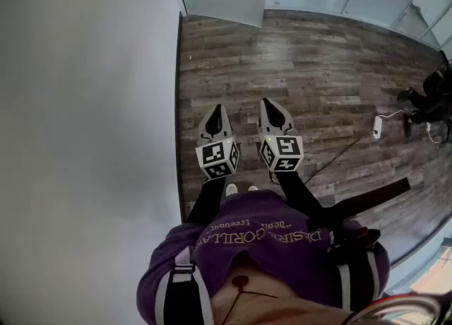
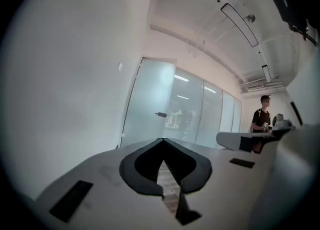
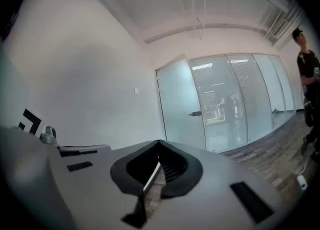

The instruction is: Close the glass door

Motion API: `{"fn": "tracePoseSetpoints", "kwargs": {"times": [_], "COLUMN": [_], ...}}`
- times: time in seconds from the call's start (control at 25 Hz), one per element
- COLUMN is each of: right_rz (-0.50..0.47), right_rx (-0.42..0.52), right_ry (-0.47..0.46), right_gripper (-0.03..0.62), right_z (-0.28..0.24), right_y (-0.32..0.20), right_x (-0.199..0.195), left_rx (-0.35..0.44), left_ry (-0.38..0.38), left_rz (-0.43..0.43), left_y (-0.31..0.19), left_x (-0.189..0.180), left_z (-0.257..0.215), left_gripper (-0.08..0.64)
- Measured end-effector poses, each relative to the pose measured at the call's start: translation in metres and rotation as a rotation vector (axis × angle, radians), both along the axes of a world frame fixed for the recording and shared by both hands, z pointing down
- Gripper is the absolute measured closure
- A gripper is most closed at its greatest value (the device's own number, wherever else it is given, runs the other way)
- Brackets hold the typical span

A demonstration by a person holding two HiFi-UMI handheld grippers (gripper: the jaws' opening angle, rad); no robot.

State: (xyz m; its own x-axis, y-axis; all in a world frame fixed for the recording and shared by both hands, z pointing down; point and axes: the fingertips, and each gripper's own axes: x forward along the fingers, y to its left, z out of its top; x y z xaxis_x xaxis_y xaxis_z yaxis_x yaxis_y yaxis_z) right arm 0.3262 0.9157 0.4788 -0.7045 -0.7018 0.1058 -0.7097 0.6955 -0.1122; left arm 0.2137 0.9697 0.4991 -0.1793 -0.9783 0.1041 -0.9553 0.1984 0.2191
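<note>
On glass door (image 3: 177, 104): handle (image 3: 195, 114) | gripper views only | possibly lever

The glass door (image 2: 150, 105) is frosted: smooth, milky and translucent, with a faint sheen. Left of the door, the wall (image 1: 85, 104) is matt white and even. In front of the door, the floor (image 1: 304, 69) is grey-brown wood-look plank, grained, with a low sheen. Facing the door, the left gripper (image 1: 218, 109) and the right gripper (image 1: 268, 102) have smooth matt grey plastic shells. Their fingers (image 2: 192, 166) are lined in black ribbed material. The sweatshirt (image 1: 261, 246) is soft purple cloth with printed lettering.
</note>
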Motion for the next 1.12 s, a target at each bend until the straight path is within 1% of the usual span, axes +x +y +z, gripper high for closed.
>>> {"fn": "tracePoseSetpoints", "kwargs": {"times": [0.2, 0.52, 0.92, 1.12], "right_rz": [0.0, 0.005, 0.048, 0.052], "right_rx": [0.008, 0.011, 0.012, 0.034], "right_ry": [0.019, 0.022, 0.017, 0.033], "right_gripper": [0.595, 0.595, 0.595, 0.595], "right_z": [-0.005, 0.002, 0.002, -0.004], "right_y": [-0.003, 0.005, 0.007, 0.007], "right_x": [-0.011, -0.017, -0.027, -0.034], "left_rx": [0.004, 0.001, -0.002, 0.003], "left_ry": [0.015, 0.024, 0.01, 0.048], "left_rz": [0.003, -0.01, 0.003, 0.017], "left_y": [-0.002, 0.008, 0.017, 0.016], "left_x": [-0.009, -0.017, -0.03, -0.034], "left_z": [-0.002, 0.005, 0.006, 0.009], "left_gripper": [0.56, 0.56, 0.56, 0.56]}}
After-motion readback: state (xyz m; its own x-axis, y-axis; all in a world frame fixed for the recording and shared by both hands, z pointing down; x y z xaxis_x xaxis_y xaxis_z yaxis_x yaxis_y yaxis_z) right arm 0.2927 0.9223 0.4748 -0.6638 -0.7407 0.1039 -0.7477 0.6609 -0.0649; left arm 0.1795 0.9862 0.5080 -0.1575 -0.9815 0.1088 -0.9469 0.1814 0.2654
